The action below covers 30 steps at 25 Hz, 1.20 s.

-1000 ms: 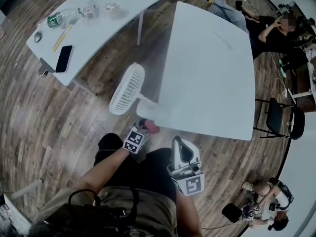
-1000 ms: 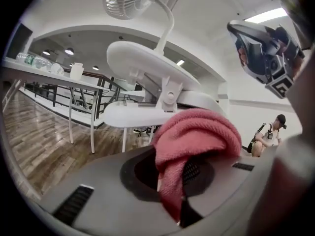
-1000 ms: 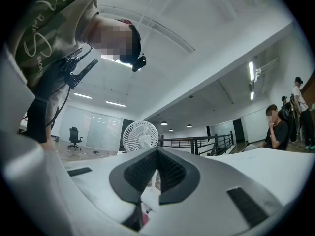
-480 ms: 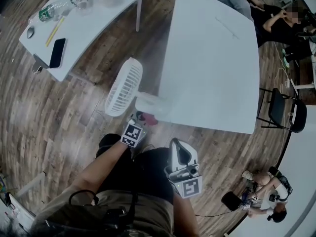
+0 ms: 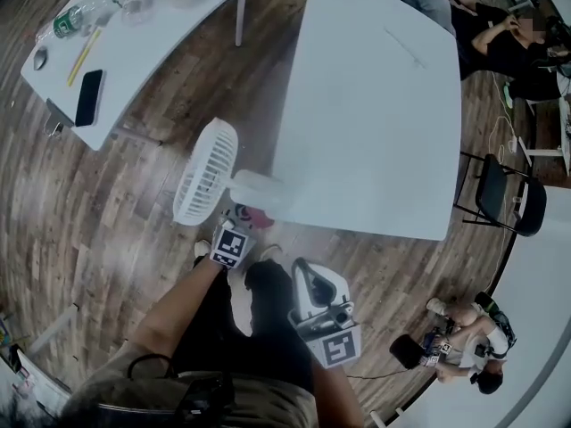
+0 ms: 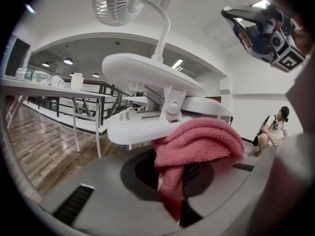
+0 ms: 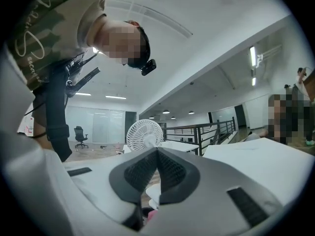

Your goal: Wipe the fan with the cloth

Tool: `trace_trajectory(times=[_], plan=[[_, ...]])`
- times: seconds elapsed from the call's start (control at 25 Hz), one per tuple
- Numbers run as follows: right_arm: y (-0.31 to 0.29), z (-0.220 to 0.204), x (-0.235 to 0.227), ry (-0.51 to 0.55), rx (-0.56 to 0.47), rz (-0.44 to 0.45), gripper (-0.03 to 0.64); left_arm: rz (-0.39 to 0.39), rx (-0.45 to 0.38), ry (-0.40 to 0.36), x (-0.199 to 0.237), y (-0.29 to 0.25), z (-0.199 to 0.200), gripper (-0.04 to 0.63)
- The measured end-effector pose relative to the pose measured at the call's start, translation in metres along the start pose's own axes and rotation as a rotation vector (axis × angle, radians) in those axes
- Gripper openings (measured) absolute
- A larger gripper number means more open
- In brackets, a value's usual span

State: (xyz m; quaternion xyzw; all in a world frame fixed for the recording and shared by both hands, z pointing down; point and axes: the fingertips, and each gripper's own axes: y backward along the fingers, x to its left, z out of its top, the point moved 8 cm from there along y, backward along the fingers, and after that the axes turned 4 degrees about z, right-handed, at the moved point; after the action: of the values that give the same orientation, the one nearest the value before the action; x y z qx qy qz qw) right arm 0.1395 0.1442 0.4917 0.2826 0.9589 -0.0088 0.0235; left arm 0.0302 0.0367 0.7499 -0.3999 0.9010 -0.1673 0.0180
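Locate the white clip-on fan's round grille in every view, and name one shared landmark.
Head view: white clip-on fan left of centre.
Left gripper view: fan at top, left of centre.
Right gripper view: fan at centre, just above the jaws.
Shared landmark: pink knitted cloth by the fan's clamp.

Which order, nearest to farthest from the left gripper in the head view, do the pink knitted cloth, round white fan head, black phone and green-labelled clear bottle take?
1. Pink knitted cloth, clamped in the left gripper.
2. Round white fan head, just beyond it, slightly left.
3. Black phone, on the table at upper left.
4. Green-labelled clear bottle, farther along that table.
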Motion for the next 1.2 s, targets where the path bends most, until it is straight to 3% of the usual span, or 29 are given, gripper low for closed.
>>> trace_trajectory(times=[0.24,0.52,0.72,0.92,1.12,1.2], plan=[[0.011,-0.009,-0.002,-0.001,0.015,0.026,0.000,0.024,-0.097,0.017,-0.006,-0.009,0.004,0.049],[0.005,-0.031,0.005,-0.025,0.028,0.040,0.000,0.048,-0.090,0.058,0.005,-0.002,0.010,0.049],[-0.004,-0.040,0.001,-0.064,-0.004,-0.032,0.000,0.053,-0.084,0.054,0.011,0.007,0.010,0.049],[-0.007,-0.044,0.003,-0.087,-0.008,-0.051,0.000,0.060,-0.095,0.074,0.015,0.009,0.009,0.049],[0.001,-0.048,0.005,-0.110,0.008,-0.067,0.000,0.129,-0.108,0.092,0.033,0.020,0.004,0.049],[0.007,-0.050,0.006,-0.120,0.022,-0.068,0.000,0.177,-0.098,0.155,0.042,0.028,0.000,0.049]])
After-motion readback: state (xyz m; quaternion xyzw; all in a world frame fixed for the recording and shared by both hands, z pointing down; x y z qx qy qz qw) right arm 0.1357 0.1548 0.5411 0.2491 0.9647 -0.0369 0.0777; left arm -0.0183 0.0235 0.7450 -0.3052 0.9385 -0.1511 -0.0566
